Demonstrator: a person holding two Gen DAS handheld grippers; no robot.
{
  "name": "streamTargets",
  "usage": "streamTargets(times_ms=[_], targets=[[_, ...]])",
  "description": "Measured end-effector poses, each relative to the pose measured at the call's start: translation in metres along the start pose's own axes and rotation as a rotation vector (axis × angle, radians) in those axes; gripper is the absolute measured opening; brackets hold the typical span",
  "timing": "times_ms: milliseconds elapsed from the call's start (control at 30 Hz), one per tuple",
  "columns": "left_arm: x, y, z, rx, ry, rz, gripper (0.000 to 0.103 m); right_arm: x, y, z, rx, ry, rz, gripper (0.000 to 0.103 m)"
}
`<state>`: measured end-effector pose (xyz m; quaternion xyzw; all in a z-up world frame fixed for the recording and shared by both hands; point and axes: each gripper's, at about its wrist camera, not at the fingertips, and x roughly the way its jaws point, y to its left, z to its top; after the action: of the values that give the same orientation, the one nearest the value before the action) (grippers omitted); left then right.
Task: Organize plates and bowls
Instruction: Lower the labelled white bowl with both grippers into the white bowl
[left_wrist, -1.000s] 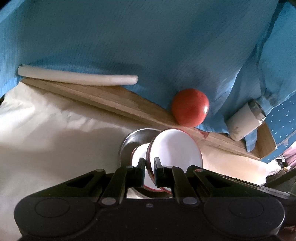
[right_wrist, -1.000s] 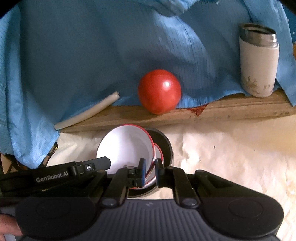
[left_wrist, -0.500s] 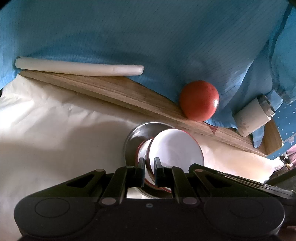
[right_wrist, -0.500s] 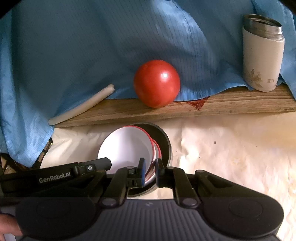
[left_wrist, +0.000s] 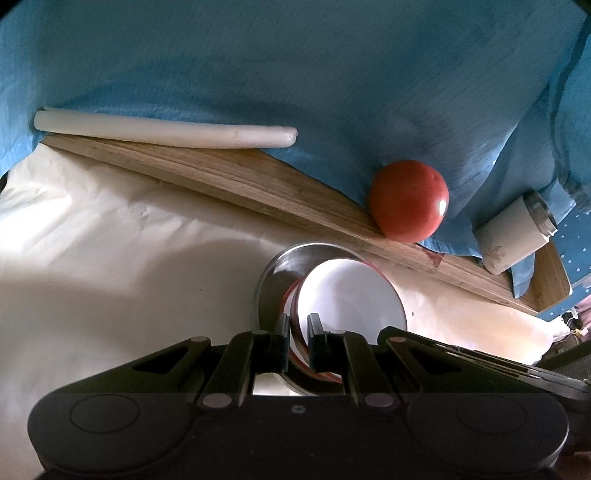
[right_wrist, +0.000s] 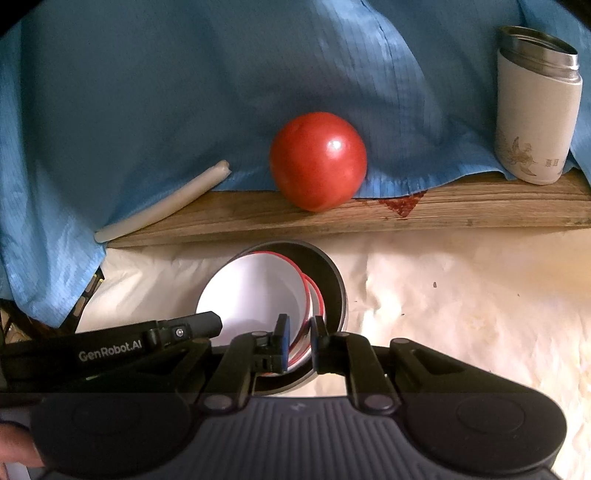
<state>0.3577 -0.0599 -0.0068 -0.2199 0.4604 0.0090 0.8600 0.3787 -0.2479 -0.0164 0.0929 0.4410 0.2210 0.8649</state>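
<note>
The white bowl (right_wrist: 255, 291) has sunk into the steel bowl (right_wrist: 334, 280) on cream paper (right_wrist: 461, 295), both grippers (left_wrist: 297, 341) (right_wrist: 299, 341) clenched on its rim.

Two low, close wrist views, both facing the tomato (left_wrist: 409, 201) (right_wrist: 318, 161).

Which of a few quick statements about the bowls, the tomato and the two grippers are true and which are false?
1. The left gripper is clamped on the rim of the red-rimmed white bowl. True.
2. The red-rimmed white bowl lies flat on the paper. False: it is tilted inside the metal bowl.
3. The tomato rests on the wooden board. True.
4. The white cup lies on its side in the right wrist view. False: it stands upright.
5. The right gripper hangs open. False: it also pinches the bowl's rim.
</note>
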Motion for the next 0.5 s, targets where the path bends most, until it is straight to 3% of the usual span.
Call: streamTargets(times_ms=[500], targets=[[0.0024, 0.0018, 0.0004, -0.009, 0.014, 0.009, 0.01, 0.006, 0.0015, 0.0012, -0.012, 0.018, -0.011, 0.014]])
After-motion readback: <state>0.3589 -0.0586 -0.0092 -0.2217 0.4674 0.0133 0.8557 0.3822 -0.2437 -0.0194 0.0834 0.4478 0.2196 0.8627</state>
